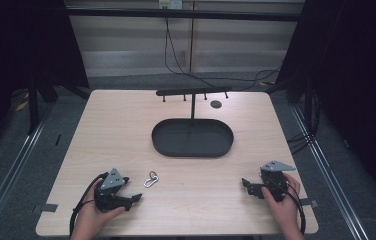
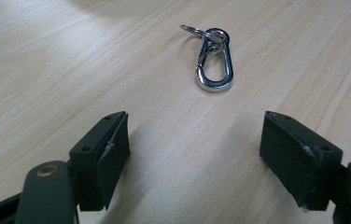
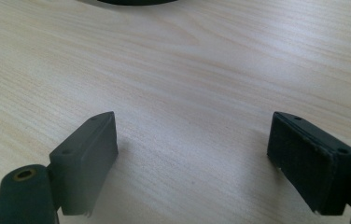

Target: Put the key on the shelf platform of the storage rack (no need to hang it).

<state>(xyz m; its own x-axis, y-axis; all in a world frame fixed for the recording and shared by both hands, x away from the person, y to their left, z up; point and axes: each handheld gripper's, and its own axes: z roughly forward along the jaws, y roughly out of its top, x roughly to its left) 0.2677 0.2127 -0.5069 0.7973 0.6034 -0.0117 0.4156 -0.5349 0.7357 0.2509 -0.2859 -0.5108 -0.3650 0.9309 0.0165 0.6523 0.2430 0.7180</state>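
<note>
A silver carabiner with a small key ring (image 1: 151, 179) lies flat on the wooden table (image 1: 126, 130), toward its front left. My left gripper (image 1: 137, 196) rests just short of it and to its left, jaws wide open and empty; in the left gripper view the carabiner (image 2: 215, 60) lies ahead of the gap, apart from both pads. My right gripper (image 1: 246, 185) sits at the front right, held by a hand, jaws open over bare wood (image 3: 192, 84). A black stand (image 1: 192, 93) with a peg bar rises from a black oval tray (image 1: 192, 150) at the table's middle.
A small dark round disc (image 1: 216, 104) lies on the table behind the tray at the right. Cables run along the floor beyond the far edge. Dark frame posts stand on both sides of the table.
</note>
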